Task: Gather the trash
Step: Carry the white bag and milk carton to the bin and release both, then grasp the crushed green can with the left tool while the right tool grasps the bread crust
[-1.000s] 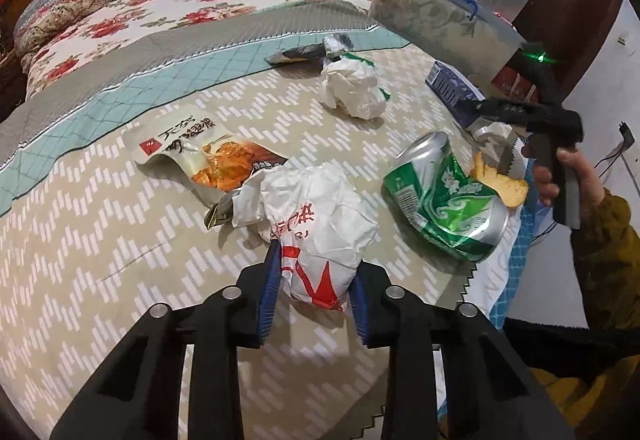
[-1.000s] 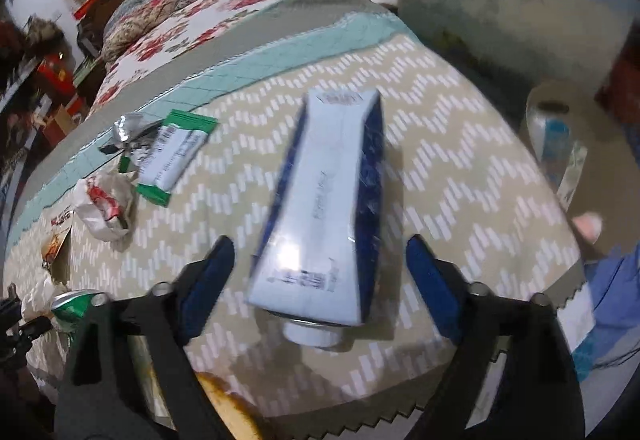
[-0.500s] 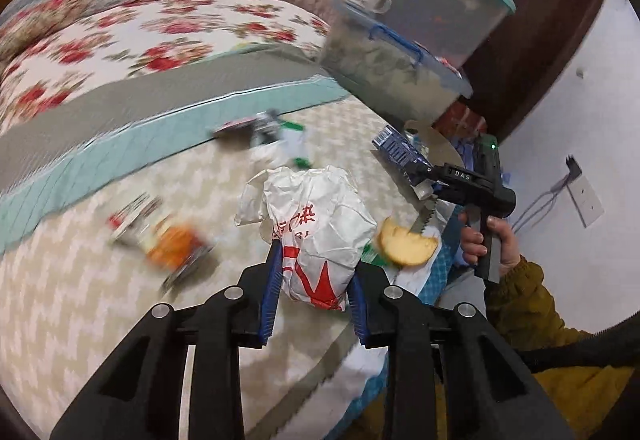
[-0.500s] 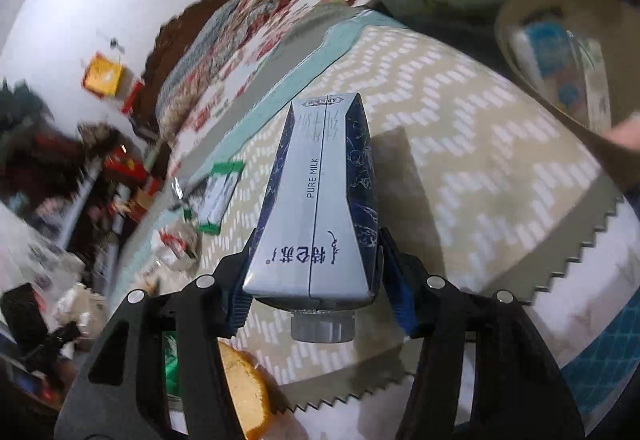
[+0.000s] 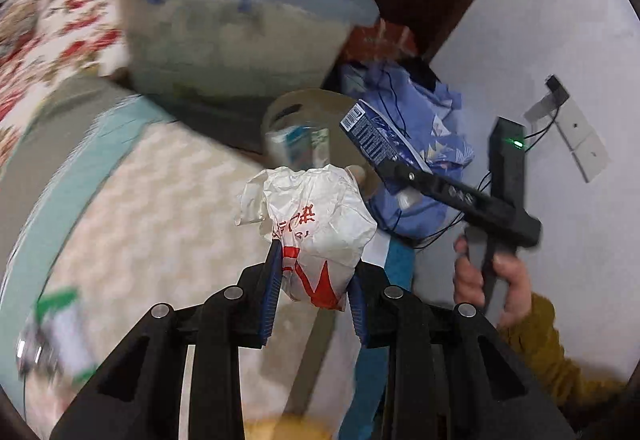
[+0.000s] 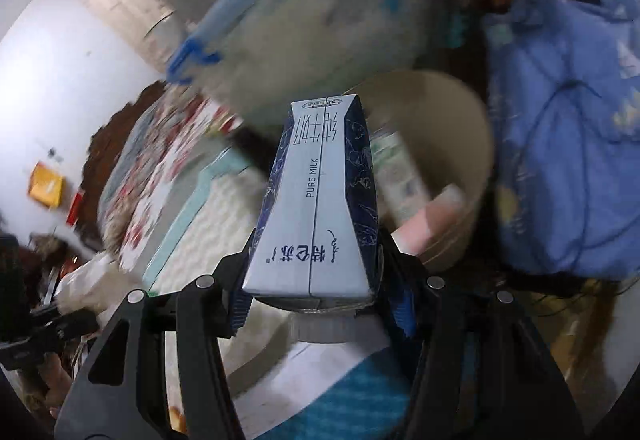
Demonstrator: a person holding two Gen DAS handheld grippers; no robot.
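My left gripper [image 5: 314,296] is shut on a crumpled white paper wrapper [image 5: 316,224] with red print, held in the air past the bed's edge. My right gripper [image 6: 316,304] is shut on a blue and white milk carton [image 6: 320,207], cap end toward the camera, held in front of a beige round bin [image 6: 472,143]. The left wrist view also shows the carton [image 5: 376,135] in the right gripper, next to the bin [image 5: 288,107]. The bin holds some packaging.
A clear storage box with a blue handle [image 5: 240,35] stands behind the bin. A blue cloth bundle with cables [image 6: 568,127] lies right of the bin. The patterned bed cover [image 5: 152,207] fills the left, with a green and white wrapper [image 5: 60,324] on it.
Both grippers have swung right off the bed toward the bin, each carrying its item. The can, snack bag and bread have left the left wrist view.
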